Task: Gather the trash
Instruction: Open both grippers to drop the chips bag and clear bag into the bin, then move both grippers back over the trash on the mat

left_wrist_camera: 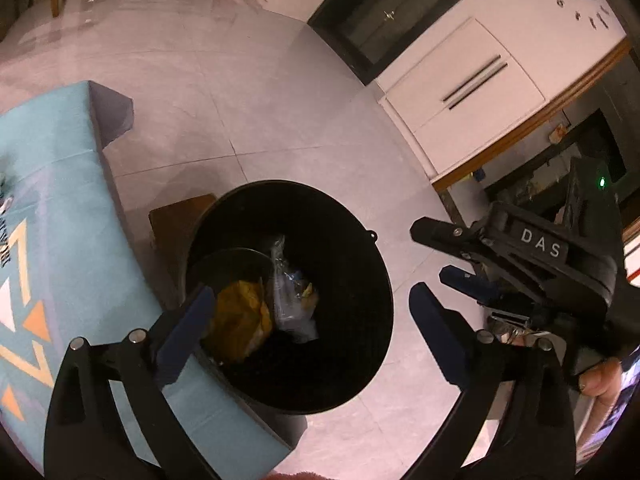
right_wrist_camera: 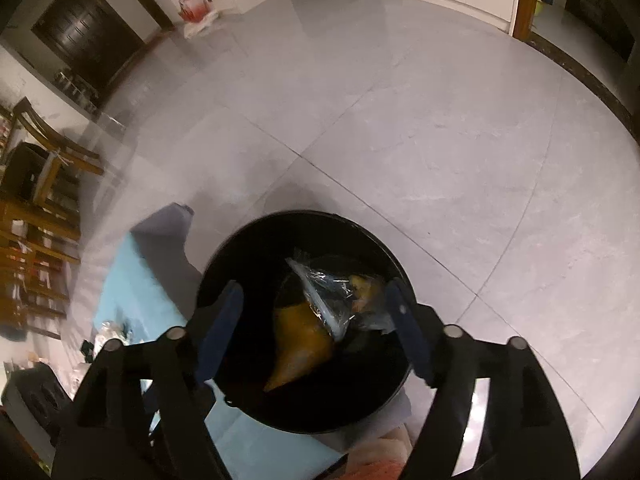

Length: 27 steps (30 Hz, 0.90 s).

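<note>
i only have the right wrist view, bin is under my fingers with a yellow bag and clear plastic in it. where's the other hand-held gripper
Observer: The left hand-held gripper hangs over the same bin, jaws wide, nothing between them.
Operator: is mine in its view
Observer: Yes, the right hand-held gripper shows at that view's right edge, beside the bin, open and empty.
Operator: anything left on the table
Observer: The left view shows more of the blue cloth: only small unclear bits at its far left edge.
Operator: what's right of the bin
Observer: A white cabinet stands across the floor.
</note>
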### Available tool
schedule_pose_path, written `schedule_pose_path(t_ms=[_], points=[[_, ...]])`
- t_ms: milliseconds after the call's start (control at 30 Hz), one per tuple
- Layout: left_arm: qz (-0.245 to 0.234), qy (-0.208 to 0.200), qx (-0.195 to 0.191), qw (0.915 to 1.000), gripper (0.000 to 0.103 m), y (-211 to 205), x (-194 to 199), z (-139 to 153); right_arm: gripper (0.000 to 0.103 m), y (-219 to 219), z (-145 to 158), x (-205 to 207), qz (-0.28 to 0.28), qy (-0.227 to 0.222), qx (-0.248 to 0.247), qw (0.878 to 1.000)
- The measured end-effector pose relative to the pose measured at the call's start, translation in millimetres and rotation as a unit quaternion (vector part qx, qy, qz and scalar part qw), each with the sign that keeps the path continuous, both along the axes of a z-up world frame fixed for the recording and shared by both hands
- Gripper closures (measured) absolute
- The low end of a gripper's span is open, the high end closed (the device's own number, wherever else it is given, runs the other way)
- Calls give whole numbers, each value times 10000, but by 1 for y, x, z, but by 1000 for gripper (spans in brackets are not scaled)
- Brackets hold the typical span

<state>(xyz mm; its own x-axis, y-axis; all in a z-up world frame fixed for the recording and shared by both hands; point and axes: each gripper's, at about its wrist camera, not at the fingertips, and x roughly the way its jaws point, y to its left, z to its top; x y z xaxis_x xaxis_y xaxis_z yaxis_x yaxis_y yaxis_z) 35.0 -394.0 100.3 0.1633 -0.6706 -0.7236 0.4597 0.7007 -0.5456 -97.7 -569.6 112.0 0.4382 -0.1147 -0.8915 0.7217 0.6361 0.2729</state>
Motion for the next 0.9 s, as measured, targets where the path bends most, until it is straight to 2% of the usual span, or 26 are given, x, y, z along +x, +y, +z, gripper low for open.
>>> schedule_pose_path(t_ms=[133,267,433,500,567,667,700,733,800,867,900], points=[[255,-196,-105,9994,3,32,-4,18,21,9,14,-1,38,-307,-91,9995],[725,-555,-97,9958,3,89,-9,44,16,32,31,5,240,-583,-393,9972],[1322,-840,305,9872,3,172,-14,71,15,75,49,21,882,-831,-728,9900],[1630,-1028,530,9798,3,213,-18,85,15,95,55,32,1079,-782,-916,9868],[1996,-1265,690,9692,3,252,-25,97,15,121,58,42,1396,-705,-1276,9794],[2603,-1610,892,9478,3,306,-35,106,15,154,59,54,1987,-786,-1655,9628],[2829,-1729,979,9383,3,324,-36,105,15,164,59,57,2189,-912,-1699,9565],[3142,-1814,1100,9254,3,345,-36,103,15,177,58,61,2424,-1116,-1704,9485],[3705,-1829,1235,9022,3,378,-37,96,15,204,52,72,2802,-1315,-1623,9369],[4249,-1675,1273,8804,3,415,-37,83,15,229,40,83,3069,-1177,-1549,9316],[4388,-1551,1348,8748,3,428,-35,79,15,238,36,86,3168,-1131,-1528,9293]])
